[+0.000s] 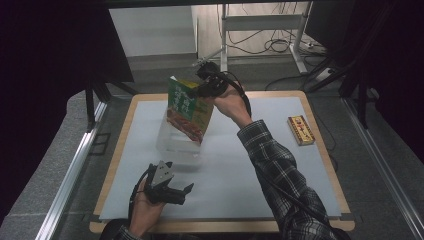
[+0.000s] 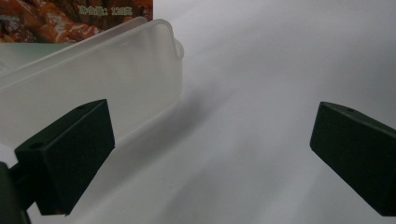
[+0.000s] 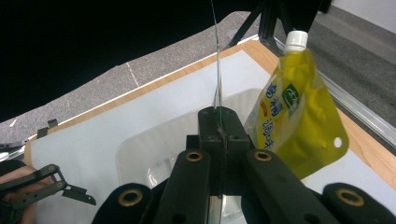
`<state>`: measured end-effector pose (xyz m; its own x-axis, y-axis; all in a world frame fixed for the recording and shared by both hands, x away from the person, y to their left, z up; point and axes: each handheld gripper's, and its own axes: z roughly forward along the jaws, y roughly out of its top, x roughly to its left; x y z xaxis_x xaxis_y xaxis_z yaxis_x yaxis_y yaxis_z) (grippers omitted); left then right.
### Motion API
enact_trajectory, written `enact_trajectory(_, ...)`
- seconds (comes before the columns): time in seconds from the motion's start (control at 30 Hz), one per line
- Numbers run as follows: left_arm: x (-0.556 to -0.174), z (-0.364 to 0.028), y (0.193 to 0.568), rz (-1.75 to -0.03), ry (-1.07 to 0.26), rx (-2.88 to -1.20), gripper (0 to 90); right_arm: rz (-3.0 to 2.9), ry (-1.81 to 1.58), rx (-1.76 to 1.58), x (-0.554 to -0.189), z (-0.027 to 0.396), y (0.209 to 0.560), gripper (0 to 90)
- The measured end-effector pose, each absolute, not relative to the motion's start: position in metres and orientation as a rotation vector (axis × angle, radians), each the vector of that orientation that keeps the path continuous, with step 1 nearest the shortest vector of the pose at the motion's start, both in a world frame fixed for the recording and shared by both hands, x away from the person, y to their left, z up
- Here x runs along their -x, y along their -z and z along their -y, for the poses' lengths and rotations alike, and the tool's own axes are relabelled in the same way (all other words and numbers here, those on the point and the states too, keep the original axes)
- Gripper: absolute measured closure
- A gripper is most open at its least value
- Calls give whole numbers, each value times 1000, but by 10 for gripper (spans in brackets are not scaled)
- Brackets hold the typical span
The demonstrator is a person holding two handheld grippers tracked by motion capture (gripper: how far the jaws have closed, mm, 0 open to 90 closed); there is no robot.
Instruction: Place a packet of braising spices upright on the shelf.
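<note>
Over table [image 1: 280, 165] (white-matted), right tongs [image 1: 196, 89] pinch packet [image 1: 187, 107].

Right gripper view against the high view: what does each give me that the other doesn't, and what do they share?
Right gripper view: the right gripper shut on the thin top edge of the green printed food packet, seen edge-on, and the white cap of the yellow spouted pouch beside it.
High view: the packet's green printed face, the small red-and-gold box on the mat's right side, and the plaid sleeve.
Shared: the clear plastic container, the white mat and the open left gripper.
</note>
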<state>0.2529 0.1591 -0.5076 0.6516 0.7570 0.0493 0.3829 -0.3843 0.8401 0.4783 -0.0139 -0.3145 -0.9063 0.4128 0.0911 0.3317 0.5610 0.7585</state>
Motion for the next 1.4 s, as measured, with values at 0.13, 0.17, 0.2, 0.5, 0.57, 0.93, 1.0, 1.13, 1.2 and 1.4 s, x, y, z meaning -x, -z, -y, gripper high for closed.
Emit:
enact_trajectory(0.13, -253, -159, 508, -885, -549, -2010, 0, -2700, -1278, -642, -482, 14, 315, 895)
enact_trajectory(0.17, -253, -159, 508, -885, -549, -2010, 0, -2710, -1280, -647, -482, 14, 315, 895)
enact_trajectory(0.2, -253, -159, 508, -885, -549, -2011, 0, -2715, -1277, -646, -483, 13, 316, 894)
enact_trajectory(0.5, -253, -158, 508, -883, -548, -2015, 0, -2734, -1246, -644, -487, 4, 322, 894)
enact_trajectory(0.57, -253, -158, 508, -883, -547, -2016, 0, -2730, -1253, -653, -489, -1, 325, 894)
enact_trajectory(0.93, -253, -158, 509, -880, -543, -2019, 0, -2702, -1354, -697, -499, -21, 344, 889)
enact_trajectory(1.0, -253, -158, 509, -880, -543, -2019, 0, -2693, -1361, -693, -500, -25, 347, 881)
enact_trajectory(1.13, -253, -158, 509, -880, -543, -2022, 0, -2680, -1340, -676, -498, -27, 346, 847)
enact_trajectory(1.2, -253, -158, 509, -881, -542, -2021, 0, -2668, -1346, -684, -499, -25, 346, 776)
enact_trajectory(1.4, -253, -158, 509, -879, -545, -2026, 0, -2649, -1331, -651, -496, -21, 343, 672)
